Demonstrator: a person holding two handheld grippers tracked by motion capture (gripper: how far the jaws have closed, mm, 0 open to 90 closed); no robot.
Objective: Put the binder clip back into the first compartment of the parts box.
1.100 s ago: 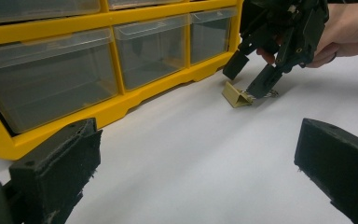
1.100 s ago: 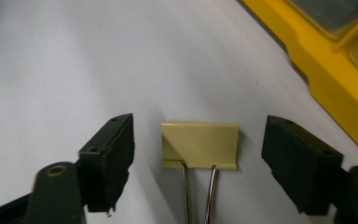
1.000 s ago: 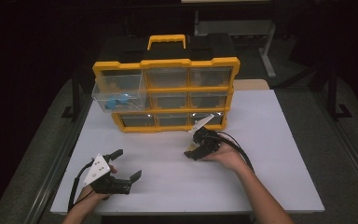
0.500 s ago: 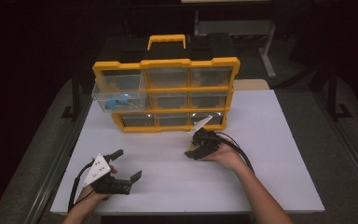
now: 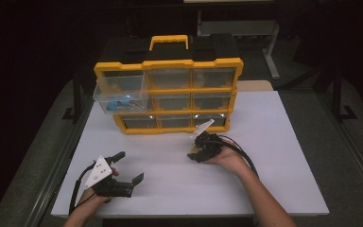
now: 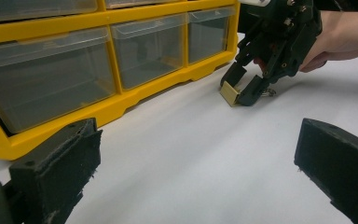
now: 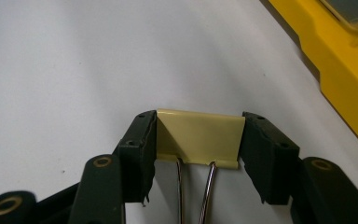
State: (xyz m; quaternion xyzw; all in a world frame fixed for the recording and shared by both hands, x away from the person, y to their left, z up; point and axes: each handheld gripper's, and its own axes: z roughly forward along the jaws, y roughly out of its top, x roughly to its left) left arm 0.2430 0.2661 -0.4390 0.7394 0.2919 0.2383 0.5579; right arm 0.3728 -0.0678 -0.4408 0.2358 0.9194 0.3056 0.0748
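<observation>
A pale yellow binder clip (image 7: 198, 138) with two bright wire handles lies on the matte white table (image 5: 274, 156), just in front of the yellow organizer (image 5: 170, 97) with clear plastic drawers. The right gripper (image 7: 198, 140) points down at it; its black jaws have just been closing and now press both ends of the clip. The left gripper (image 5: 128, 170) rests near the table's front edge, jaws spread wide and holding nothing.

left black two-jaw gripper (image 5: 125, 174): low over table, jaws wide apart, nothing between | right black two-jaw gripper (image 5: 194, 154): tips down at table, jaws just closing, pads (image 7: 142, 140) pressing a clip's ends | forearms enter from below
</observation>
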